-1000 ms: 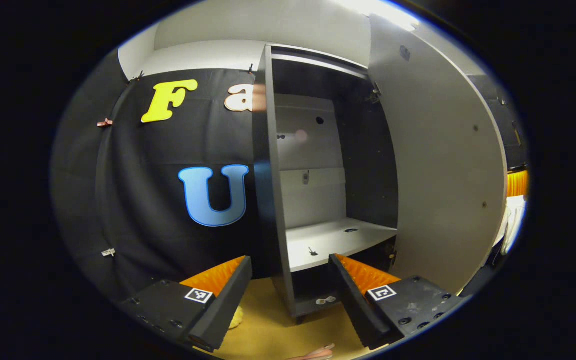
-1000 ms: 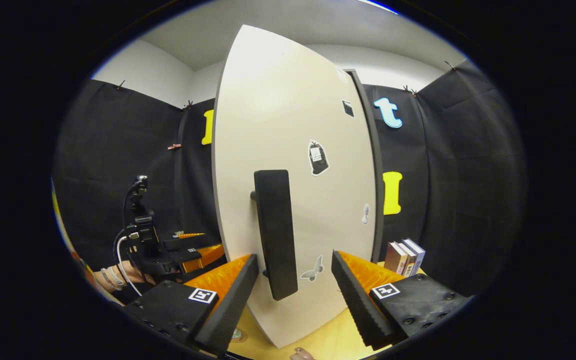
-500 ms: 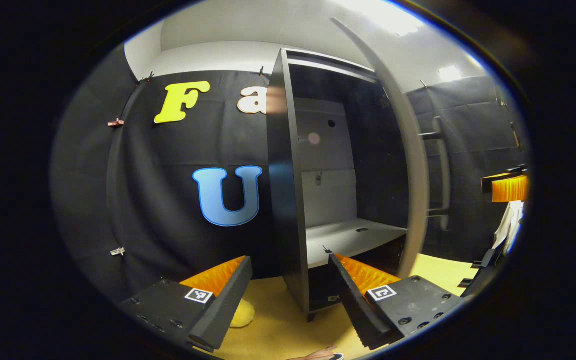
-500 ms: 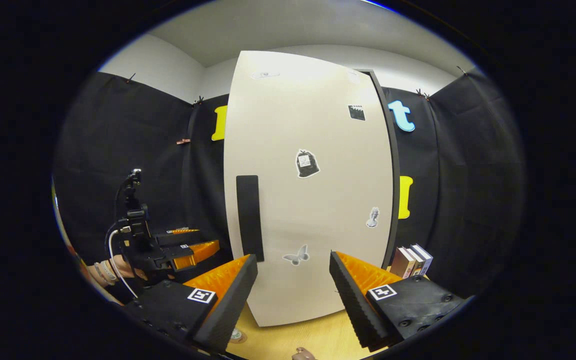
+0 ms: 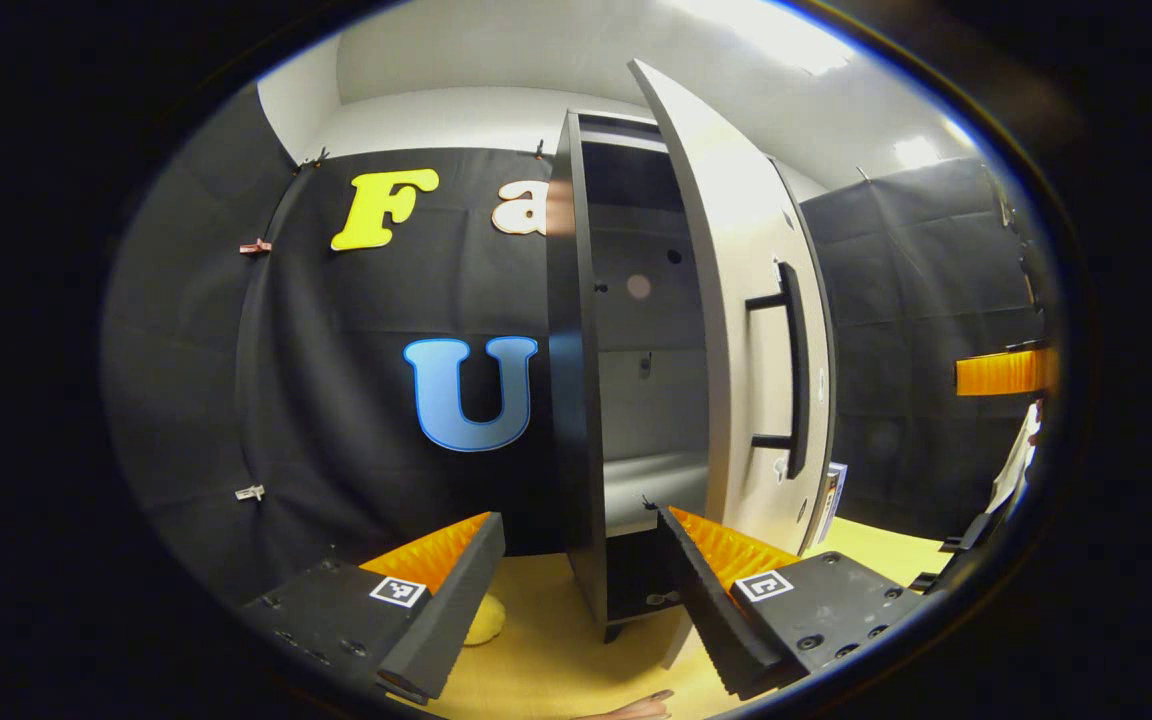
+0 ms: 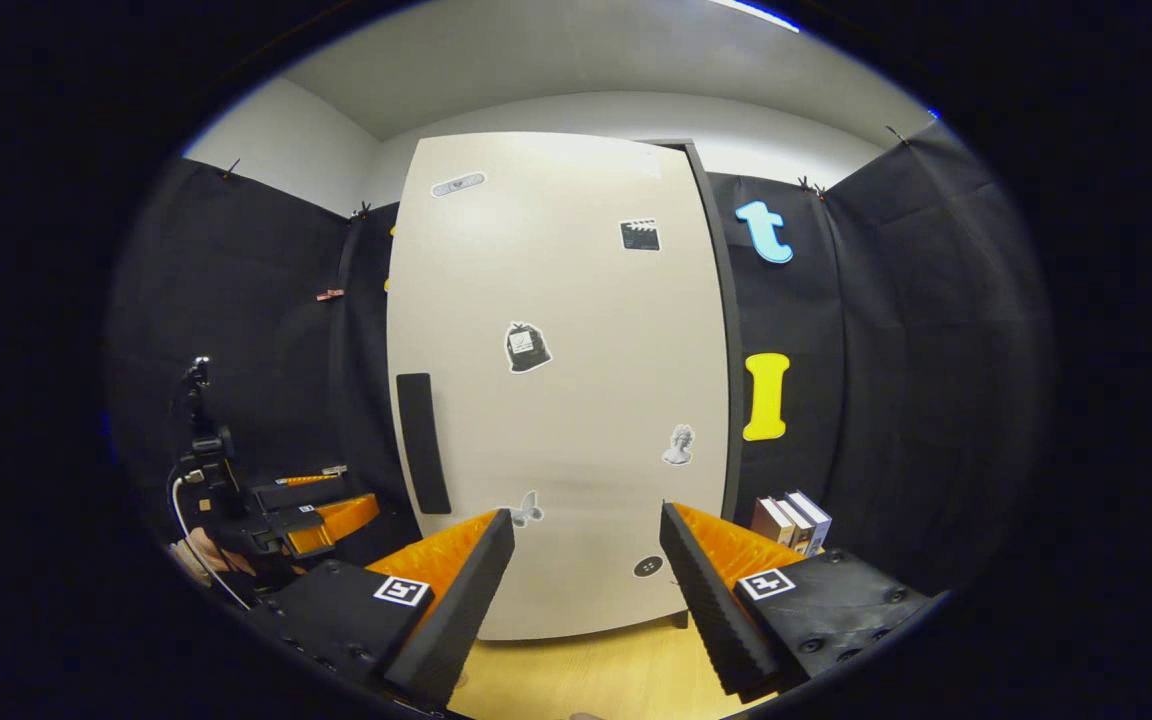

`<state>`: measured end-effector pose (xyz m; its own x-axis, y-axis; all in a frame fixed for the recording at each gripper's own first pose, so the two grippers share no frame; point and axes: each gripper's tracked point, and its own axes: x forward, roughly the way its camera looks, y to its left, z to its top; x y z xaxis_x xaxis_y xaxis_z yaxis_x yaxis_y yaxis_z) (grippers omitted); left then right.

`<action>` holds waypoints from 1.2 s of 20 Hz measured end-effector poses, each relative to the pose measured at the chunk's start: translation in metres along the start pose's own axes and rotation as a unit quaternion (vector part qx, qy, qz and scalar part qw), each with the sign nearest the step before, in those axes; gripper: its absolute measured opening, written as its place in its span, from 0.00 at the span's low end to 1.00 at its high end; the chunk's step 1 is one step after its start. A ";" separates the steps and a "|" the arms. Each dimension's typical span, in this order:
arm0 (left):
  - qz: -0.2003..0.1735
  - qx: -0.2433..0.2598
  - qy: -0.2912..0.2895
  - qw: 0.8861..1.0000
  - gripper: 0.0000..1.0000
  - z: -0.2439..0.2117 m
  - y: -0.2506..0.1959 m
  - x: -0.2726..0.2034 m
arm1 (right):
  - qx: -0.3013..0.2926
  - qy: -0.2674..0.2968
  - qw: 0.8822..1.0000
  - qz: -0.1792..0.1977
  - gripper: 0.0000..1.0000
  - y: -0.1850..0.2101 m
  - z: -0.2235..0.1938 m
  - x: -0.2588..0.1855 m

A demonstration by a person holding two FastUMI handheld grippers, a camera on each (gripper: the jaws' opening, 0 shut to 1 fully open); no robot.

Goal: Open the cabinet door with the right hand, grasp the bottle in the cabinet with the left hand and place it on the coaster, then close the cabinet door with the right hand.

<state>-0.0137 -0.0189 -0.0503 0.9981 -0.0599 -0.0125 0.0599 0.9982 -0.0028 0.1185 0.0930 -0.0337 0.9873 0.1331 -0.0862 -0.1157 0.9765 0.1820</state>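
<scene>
The cabinet door (image 6: 556, 380), frame centre, is nearly shut; our right gripper (image 6: 586, 570) is spread and empty, and the left gripper (image 5: 581, 580) likewise; a final push comes next, we judge.

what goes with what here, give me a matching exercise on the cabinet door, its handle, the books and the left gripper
1. cabinet door
2. door handle
3. books
4. left gripper

a. open, holding nothing
b. standing upright in a row
c. ajar, stickers on its front
d. black vertical bar

Pairs: 1-c, 2-d, 3-b, 4-a
</scene>
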 end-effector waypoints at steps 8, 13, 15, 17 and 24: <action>0.030 0.007 0.001 1.000 0.96 0.010 -0.017 -0.011 | -0.004 0.007 1.000 -0.003 0.96 -0.028 -0.004 0.011; 0.033 0.002 0.005 0.999 0.96 0.011 -0.033 -0.010 | -0.029 0.005 1.000 0.000 0.96 -0.036 -0.008 0.012; 0.030 0.000 0.004 1.000 0.96 0.014 -0.041 -0.011 | -0.027 0.003 1.000 -0.003 0.97 -0.042 -0.007 0.012; 0.023 0.001 0.001 1.000 0.96 0.017 -0.048 -0.008 | -0.022 -0.002 1.000 -0.005 0.98 -0.048 -0.004 0.014; 0.005 0.003 -0.005 1.000 0.96 0.022 -0.067 0.003 | -0.003 0.008 1.000 -0.001 0.98 -0.055 -0.006 0.016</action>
<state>-0.0149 -0.0855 -0.0284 0.9987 -0.0500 -0.0033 0.0500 0.9987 0.0029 0.1403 0.0427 -0.0514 0.9858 0.1332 -0.1022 -0.1139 0.9779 0.1755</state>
